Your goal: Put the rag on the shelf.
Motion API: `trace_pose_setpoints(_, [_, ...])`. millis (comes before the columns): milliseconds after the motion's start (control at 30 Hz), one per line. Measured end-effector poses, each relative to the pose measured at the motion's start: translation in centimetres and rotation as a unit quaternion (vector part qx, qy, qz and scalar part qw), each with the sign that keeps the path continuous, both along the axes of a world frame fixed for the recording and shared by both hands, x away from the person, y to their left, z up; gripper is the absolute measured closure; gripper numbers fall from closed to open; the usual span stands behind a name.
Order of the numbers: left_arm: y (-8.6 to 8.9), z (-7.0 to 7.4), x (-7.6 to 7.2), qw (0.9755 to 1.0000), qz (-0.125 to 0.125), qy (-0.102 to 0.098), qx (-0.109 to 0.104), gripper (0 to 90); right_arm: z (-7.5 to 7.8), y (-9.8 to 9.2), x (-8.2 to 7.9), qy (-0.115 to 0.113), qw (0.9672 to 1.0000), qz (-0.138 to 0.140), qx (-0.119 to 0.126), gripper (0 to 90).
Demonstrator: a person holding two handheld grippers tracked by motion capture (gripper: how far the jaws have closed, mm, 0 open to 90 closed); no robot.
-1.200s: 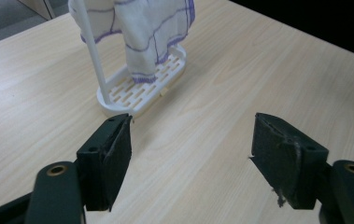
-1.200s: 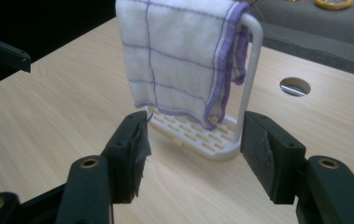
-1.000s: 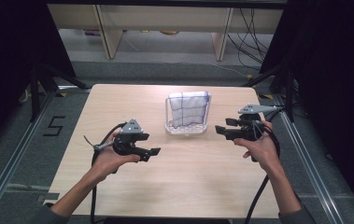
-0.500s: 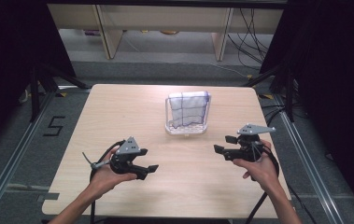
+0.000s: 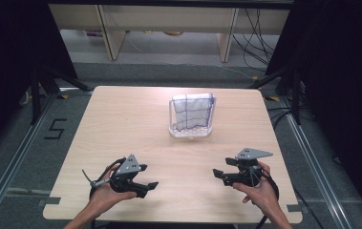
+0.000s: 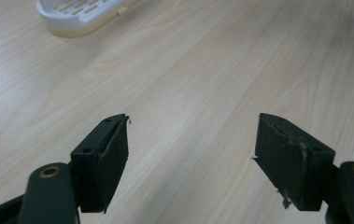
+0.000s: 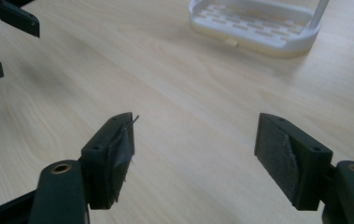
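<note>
White slotted basket [image 5: 191, 129] holding a folded white cloth with dark blue grid lines [image 5: 193, 110] sits on the far-centre part of the desk [image 5: 121, 124], cloth standing upright inside and rising above the rim. Both grippers are well apart from it, down near the desk's near edge. Left gripper [image 5: 146, 178] is held in the person's left hand [image 5: 106, 195], pointing toward the right one; jaws spread wide, nothing between them, just bare wood in the gap in the left gripper view [image 6: 191, 154] (the basket's base [image 6: 79, 14] shows at the top left corner there). Right gripper [image 5: 218, 174] is in the right hand [image 5: 259, 191], pointing back toward the left one; jaws have just been opening and stand wide apart with nothing between them, only desk grain in the right gripper view [image 7: 195, 154]. Basket base [image 7: 258, 25] shows at the top right of that view, the left gripper's black jaw tips [image 7: 6, 37] at the top left. Pad facing on both grippers looks worn, edges frayed. Grey three-cornered plate tops each gripper, cables trail back off the near edge.
</note>
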State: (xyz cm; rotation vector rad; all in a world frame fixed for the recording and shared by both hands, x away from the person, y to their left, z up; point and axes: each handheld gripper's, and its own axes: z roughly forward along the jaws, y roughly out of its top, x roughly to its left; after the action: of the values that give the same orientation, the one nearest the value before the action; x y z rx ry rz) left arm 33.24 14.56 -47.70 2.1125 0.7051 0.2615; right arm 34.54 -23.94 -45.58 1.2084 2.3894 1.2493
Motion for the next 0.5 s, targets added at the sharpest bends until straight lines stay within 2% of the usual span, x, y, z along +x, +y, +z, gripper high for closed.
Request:
trace_pose_setpoints(33, [0.1, -0.2, -0.2, 1.0, 0.001, -0.001, 0.005, 25.5, -0.4, -0.2, 0.0, -0.012, 0.9999, 0.002, -0.007, 28.6])
trace_pose_setpoints(67, [-0.1, -0.7, -0.4, 0.9999, 0.011, 0.002, -0.008, 25.5, -0.7, -0.1, -0.3, 0.001, 1.0, -0.002, -0.003, 28.5])
trace_pose_setpoints(100, [0.0, -1.0, -0.6, 1.0, 0.009, 0.001, -0.002, 25.5, -1.2, -0.2, -0.3, 0.0, 1.0, 0.007, 0.001, 28.3])
trace_pose_setpoints(133, [0.0, -1.3, -0.8, 0.9999, 0.012, -0.001, 0.01, 25.5, -1.5, -0.1, -0.7, 0.013, 0.9999, -0.008, -0.002, 28.0])
trace_pose_setpoints(167, [-0.1, -1.8, -1.1, 0.9999, 0.012, 0.0, 0.013, 25.5, -1.9, -0.2, -0.6, 0.005, 1.0, 0.003, -0.005, 27.9])
trace_pose_setpoints(200, [0.0, -2.0, -1.1, 0.9997, 0.009, 0.0, 0.023, 25.5, -2.2, -0.2, -0.8, 0.01, 0.9998, -0.001, -0.015, 27.9])
trace_pose_setpoints(233, [0.0, -2.5, -1.2, 0.9993, 0.007, 0.002, 0.038, 25.5, -2.4, 0.0, -1.0, 0.018, 0.9997, -0.005, -0.014, 27.8])
trace_pose_setpoints(300, [-0.2, -3.1, -1.5, 0.9992, 0.012, 0.011, 0.035, 25.5, -2.9, 0.1, -1.2, 0.03, 0.9993, -0.003, -0.022, 26.9])
trace_pose_setpoints(333, [-0.3, -3.2, -1.5, 0.9991, 0.01, 0.015, 0.037, 25.5, -3.2, 0.1, -1.0, 0.026, 0.9994, 0.007, -0.019, 26.8])
trace_pose_setpoints(400, [-0.4, -3.2, -1.5, 0.999, 0.001, 0.007, 0.043, 25.5, -3.4, 0.4, -1.3, 0.04, 0.9989, 0.005, -0.025, 25.5])
trace_pose_setpoints(500, [-0.4, -3.2, -1.4, 0.999, 0.003, 0.003, 0.043, 25.3, -3.8, 0.5, -1.1, 0.037, 0.9985, 0.012, -0.039, 24.1])
